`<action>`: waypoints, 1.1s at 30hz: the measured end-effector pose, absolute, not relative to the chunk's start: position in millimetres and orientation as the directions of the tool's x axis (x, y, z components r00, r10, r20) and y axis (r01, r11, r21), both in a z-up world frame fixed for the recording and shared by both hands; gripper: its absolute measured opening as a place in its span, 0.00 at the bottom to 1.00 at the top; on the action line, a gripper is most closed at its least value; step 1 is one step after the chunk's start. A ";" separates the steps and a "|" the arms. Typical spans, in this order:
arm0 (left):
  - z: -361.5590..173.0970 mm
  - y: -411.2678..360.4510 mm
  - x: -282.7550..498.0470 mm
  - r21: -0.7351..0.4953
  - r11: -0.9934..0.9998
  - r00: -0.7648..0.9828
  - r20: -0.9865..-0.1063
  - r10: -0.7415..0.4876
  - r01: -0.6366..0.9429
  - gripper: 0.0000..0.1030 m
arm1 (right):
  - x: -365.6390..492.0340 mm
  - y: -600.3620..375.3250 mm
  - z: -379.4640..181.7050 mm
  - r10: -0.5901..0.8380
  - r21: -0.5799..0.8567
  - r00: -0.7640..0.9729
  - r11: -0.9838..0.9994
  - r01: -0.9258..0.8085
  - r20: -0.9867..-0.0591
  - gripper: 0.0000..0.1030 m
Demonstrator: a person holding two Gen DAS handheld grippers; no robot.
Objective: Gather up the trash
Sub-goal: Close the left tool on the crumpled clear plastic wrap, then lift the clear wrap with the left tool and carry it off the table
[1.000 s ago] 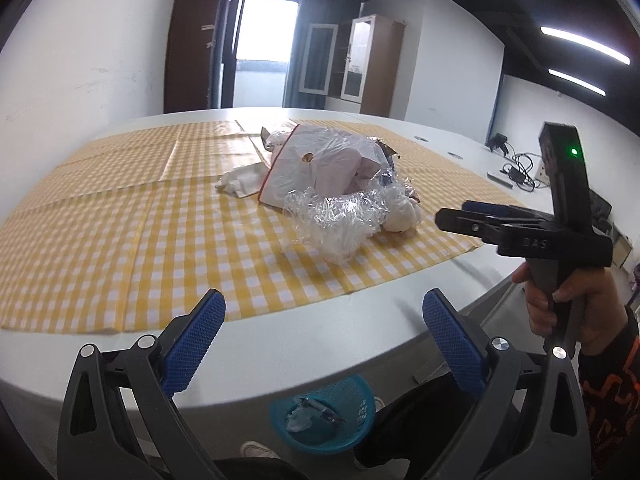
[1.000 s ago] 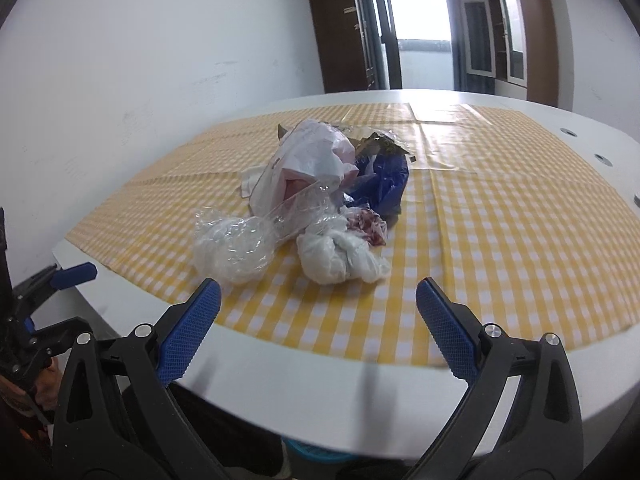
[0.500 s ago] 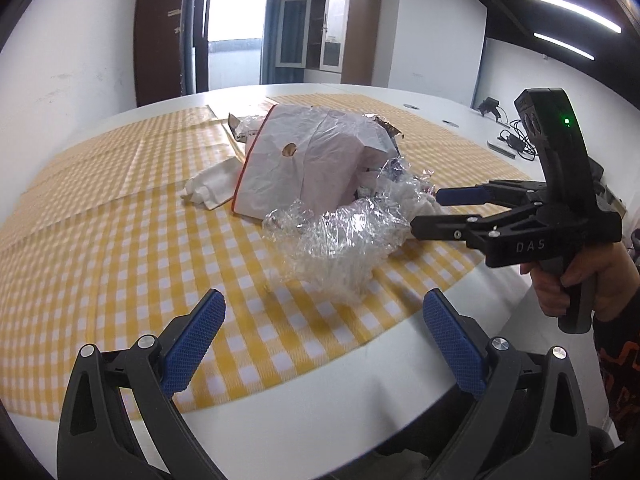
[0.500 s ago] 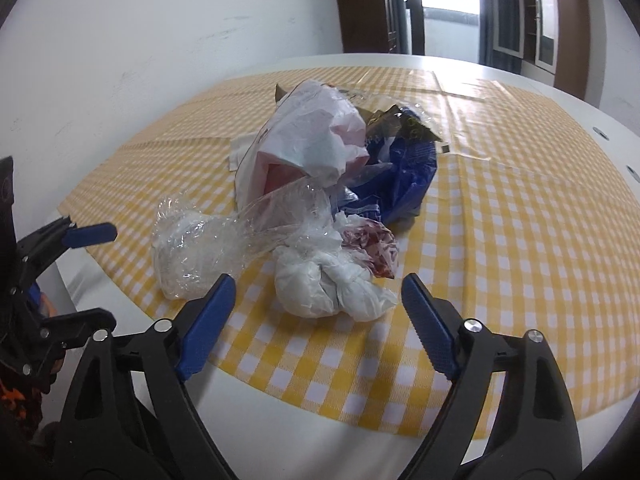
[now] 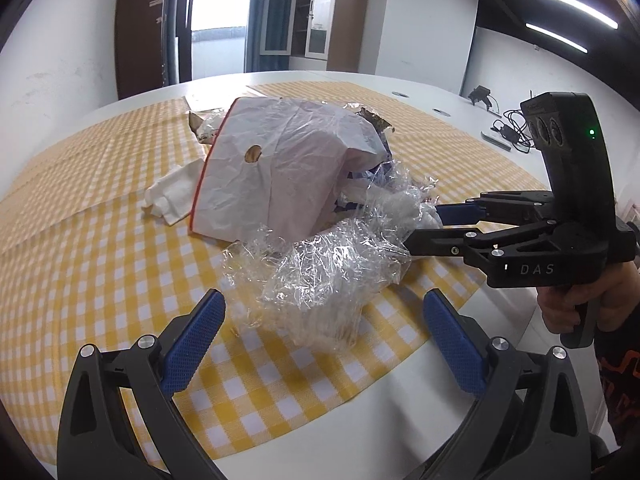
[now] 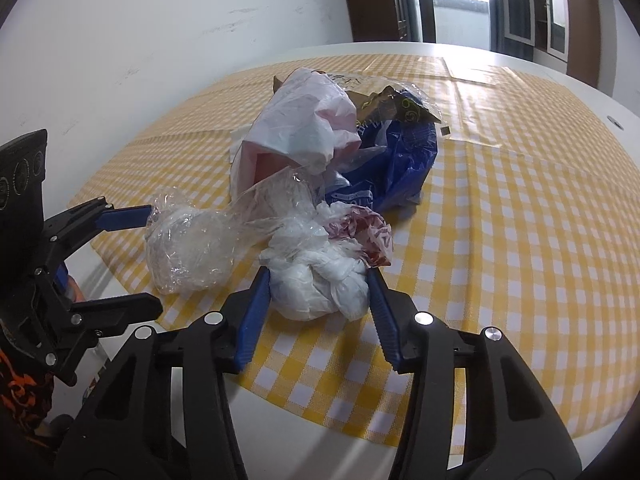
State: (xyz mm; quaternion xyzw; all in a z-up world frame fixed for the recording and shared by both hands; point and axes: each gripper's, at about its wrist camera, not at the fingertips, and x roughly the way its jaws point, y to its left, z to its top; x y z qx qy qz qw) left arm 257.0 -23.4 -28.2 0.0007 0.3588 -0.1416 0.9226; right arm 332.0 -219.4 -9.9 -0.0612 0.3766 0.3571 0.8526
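A pile of trash lies on the yellow checked tablecloth (image 5: 80, 240). It holds a crumpled clear plastic wrap (image 5: 320, 276) (image 6: 188, 248), a knotted white plastic bag (image 6: 320, 284), a white paper bag with a red edge (image 5: 280, 176) (image 6: 300, 136) and a blue plastic bag (image 6: 396, 168). My left gripper (image 5: 322, 338) (image 6: 132, 258) is open, its fingers on either side of the clear wrap. My right gripper (image 6: 320, 312) (image 5: 436, 228) is open, its blue pads (image 6: 252, 316) close on both sides of the knotted white bag.
A folded white napkin (image 5: 172, 196) lies left of the paper bag. Cables and a charger (image 5: 508, 128) sit on the bare white table at the far right. The table edge (image 5: 360, 420) is just under my grippers.
Both grippers have moved forward to the pile. The left now straddles the clear wrap; the right has narrowed around the knotted white bag. The blue basket under the table is out of view.
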 end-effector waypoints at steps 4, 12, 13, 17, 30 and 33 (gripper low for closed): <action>-30.7 -26.3 259.0 -0.126 0.954 0.695 -0.661 -0.284 0.271 0.90 | 326.3 -229.2 -12.3 0.562 0.171 0.478 0.749 -0.640 -0.675 0.43; -38.2 -32.3 259.9 -0.182 0.954 0.691 -0.658 -0.298 0.238 0.57 | 300.9 -253.7 -18.2 0.553 0.165 0.521 0.772 -0.613 -0.651 0.43; -38.4 -33.6 259.1 -0.185 0.954 0.694 -0.655 -0.298 0.235 0.53 | 297.4 -254.7 -18.8 0.553 0.162 0.521 0.771 -0.616 -0.650 0.43; -39.2 -35.8 254.2 -0.197 0.955 0.707 -0.642 -0.297 0.222 0.45 | 282.0 -257.5 -20.2 0.550 0.163 0.527 0.776 -0.609 -0.648 0.42; -24.3 -14.9 196.3 -0.244 0.967 0.805 -0.556 -0.207 0.080 0.42 | 228.1 -278.3 -18.0 0.563 0.180 0.579 0.791 -0.585 -0.589 0.43; -18.6 -11.6 177.8 -0.272 0.960 0.823 -0.527 -0.211 0.072 0.42 | 206.9 -280.8 -17.4 0.568 0.176 0.593 0.790 -0.587 -0.571 0.43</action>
